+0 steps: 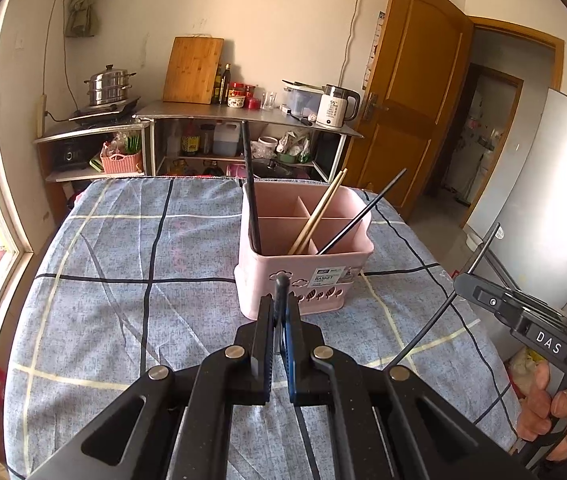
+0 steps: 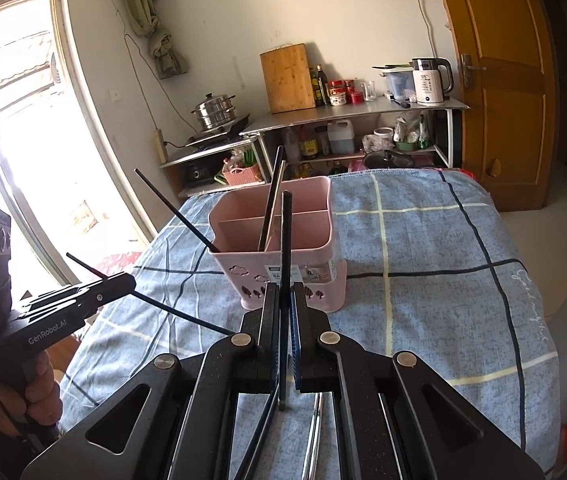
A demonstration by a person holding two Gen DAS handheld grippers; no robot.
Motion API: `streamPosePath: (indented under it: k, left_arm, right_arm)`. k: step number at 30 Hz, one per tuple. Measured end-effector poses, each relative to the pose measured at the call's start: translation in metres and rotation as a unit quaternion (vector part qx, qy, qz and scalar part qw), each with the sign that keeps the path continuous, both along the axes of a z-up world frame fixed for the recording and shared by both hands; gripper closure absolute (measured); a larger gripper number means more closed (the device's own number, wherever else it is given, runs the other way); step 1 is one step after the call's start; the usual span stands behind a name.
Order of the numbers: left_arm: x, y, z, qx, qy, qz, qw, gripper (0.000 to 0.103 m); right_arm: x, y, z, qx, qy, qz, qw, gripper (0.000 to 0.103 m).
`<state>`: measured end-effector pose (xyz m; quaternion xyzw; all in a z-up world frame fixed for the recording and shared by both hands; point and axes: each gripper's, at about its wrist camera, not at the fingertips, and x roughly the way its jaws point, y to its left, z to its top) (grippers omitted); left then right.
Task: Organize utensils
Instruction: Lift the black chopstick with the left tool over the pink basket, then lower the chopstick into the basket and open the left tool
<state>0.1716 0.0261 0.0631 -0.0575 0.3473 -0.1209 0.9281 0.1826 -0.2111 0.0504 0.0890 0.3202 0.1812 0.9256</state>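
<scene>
A pink divided utensil basket (image 1: 307, 276) stands on the blue checked cloth; it also shows in the right wrist view (image 2: 279, 236). In it lean black chopsticks (image 1: 250, 188) and a wooden pair (image 1: 319, 212). My left gripper (image 1: 281, 304) is shut on a black chopstick (image 1: 281, 280), just in front of the basket. My right gripper (image 2: 285, 296) is shut on another black chopstick (image 2: 286, 240), held upright near the basket's front wall. The right gripper shows in the left view (image 1: 461, 280), the left gripper in the right view (image 2: 127, 280).
The table with the blue cloth (image 1: 123, 280) fills the foreground. A metal shelf (image 1: 243, 114) with kettle, cutting board and bottles stands behind. A wooden door (image 1: 411, 92) is to the right. More utensils (image 2: 311, 440) lie on the cloth under my right gripper.
</scene>
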Motion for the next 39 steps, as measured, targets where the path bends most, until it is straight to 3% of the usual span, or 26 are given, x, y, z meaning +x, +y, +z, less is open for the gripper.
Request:
streamPosePath:
  k: [21, 32, 39]
  left_arm:
    - [0.001, 0.002, 0.048, -0.017, -0.025, -0.022, 0.9993, 0.099]
    - [0.031, 0.003, 0.105, -0.027, -0.07, -0.014, 0.997, 0.099]
    - [0.058, 0.002, 0.119, -0.023, -0.08, -0.008, 0.9965, 0.099]
  right_arm:
    - [0.0, 0.001, 0.041, 0.007, -0.048, 0.008, 0.999, 0.098]
    - [0.027, 0.01, 0.087, 0.028, -0.099, 0.011, 0.995, 0.098]
    - [0.05, 0.018, 0.1, 0.04, -0.117, 0.0, 0.992, 0.098]
